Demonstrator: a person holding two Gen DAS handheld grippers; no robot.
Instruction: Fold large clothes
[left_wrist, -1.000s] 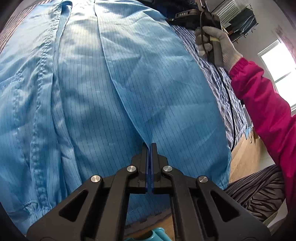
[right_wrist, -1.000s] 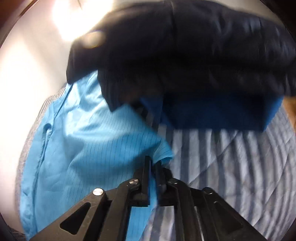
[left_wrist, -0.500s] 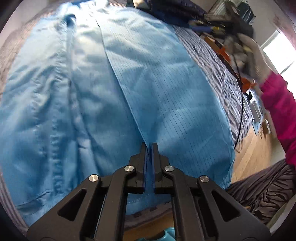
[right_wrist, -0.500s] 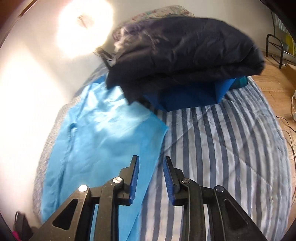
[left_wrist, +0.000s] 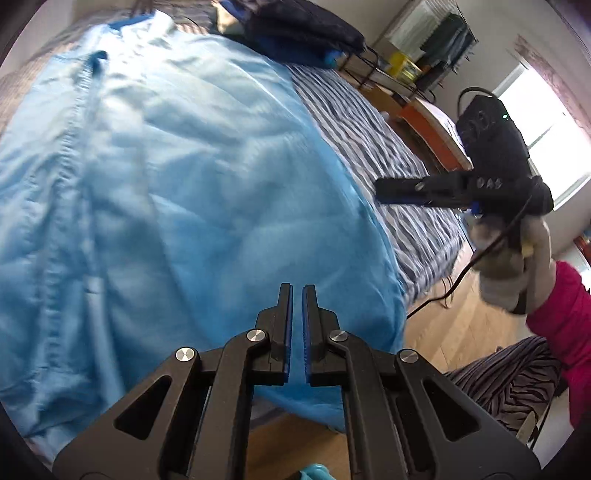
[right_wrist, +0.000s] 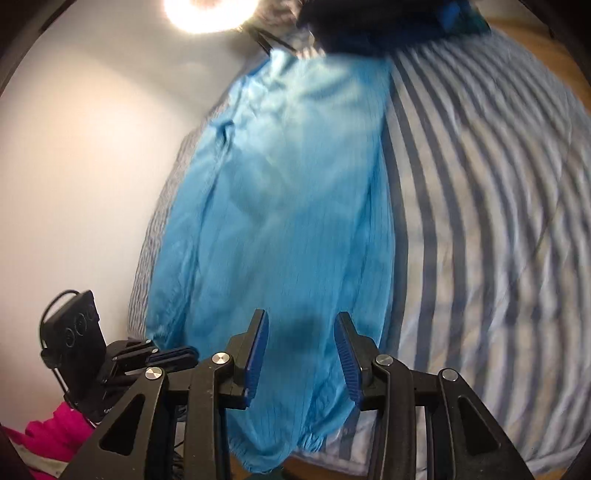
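You've just let go: your left gripper (left_wrist: 297, 291) fingers are nearly closed on nothing, your right gripper (right_wrist: 301, 332) spread wide. The blue garment (right_wrist: 280, 206) lies lengthwise folded on the bed's (right_wrist: 498, 221) left side; cross-fold next

The garment (right_wrist: 280, 206) lies on the bed (right_wrist: 498, 206), folded clothes (left_wrist: 299, 33) beyond it.

Large light-blue thin-fabric garment with fine dark pinstripes (left_wrist: 184, 192) lies spread flat, lengthwise, on the striped bed. Folded in lengthwise, long narrow shape. Wrinkled surface; stitched seam runs along one long side. Gathered elastic cuff hangs over the near bed edge. Far end reaches the dark pile of folded clothes.
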